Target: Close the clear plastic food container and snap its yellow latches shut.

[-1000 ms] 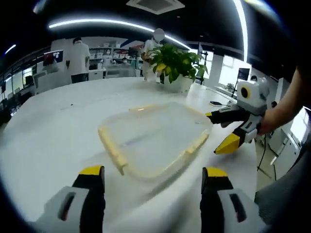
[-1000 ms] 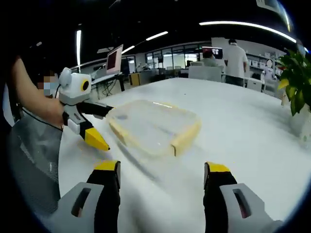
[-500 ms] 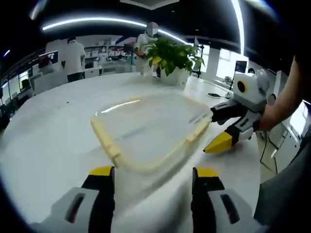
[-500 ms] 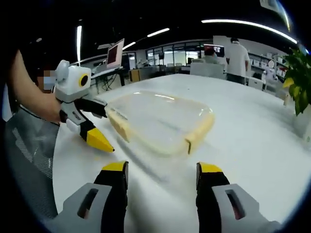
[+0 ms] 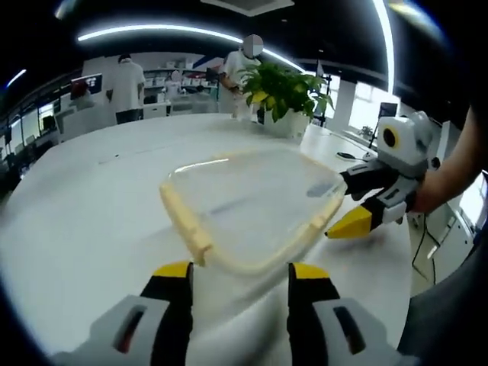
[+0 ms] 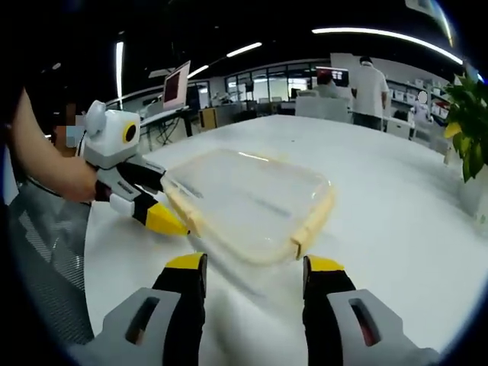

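The lid sits on the clear rectangular plastic container (image 5: 255,210), yellow latches apparently unsnapped; both grippers (image 5: 238,268) (image 6: 253,261) gape empty beside it.

Left gripper (image 5: 238,273) gapes before the container (image 5: 255,207) — right gripper (image 5: 357,204) touching its edge.

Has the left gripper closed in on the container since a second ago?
Yes. In the right gripper view, the left gripper now meets the container edge; earlier a strip of table showed below its yellow tip.
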{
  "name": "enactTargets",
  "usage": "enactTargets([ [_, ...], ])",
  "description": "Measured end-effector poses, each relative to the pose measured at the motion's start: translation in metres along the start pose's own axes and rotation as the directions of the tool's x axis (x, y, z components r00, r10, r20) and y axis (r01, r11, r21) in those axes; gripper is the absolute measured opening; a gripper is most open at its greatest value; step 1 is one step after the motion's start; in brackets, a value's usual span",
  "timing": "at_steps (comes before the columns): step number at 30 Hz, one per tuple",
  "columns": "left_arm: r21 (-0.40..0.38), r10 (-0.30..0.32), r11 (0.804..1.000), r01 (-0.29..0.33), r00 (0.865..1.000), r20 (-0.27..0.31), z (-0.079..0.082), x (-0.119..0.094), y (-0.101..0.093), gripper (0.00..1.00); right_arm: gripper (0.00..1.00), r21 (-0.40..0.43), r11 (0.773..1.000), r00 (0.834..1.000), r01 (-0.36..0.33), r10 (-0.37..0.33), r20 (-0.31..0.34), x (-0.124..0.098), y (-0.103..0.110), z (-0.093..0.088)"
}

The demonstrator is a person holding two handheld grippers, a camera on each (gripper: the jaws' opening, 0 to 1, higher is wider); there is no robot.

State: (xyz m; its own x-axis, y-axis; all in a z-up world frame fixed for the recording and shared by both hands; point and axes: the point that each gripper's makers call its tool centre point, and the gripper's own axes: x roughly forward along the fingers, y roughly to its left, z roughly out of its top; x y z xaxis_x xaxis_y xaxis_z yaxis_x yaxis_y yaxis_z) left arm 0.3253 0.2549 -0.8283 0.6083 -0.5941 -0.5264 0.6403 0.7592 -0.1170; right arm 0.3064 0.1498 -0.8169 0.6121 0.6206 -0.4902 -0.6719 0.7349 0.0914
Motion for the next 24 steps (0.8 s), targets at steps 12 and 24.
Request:
enactTargets([
  [12,-0.008,-0.019,1.000,0.019,1.000,-0.022,0.001,0.000,0.009,0.44,0.48,0.010,0.999,0.998,0.051,-0.050,-0.024,0.009,0.001,0.005],
  [24,-0.008,-0.023,1.000,0.023,0.999,-0.037,-0.001,-0.008,0.036,0.45,0.48,0.012,0.997,0.996,0.070,-0.069,-0.047,0.030,0.013,0.016],
])
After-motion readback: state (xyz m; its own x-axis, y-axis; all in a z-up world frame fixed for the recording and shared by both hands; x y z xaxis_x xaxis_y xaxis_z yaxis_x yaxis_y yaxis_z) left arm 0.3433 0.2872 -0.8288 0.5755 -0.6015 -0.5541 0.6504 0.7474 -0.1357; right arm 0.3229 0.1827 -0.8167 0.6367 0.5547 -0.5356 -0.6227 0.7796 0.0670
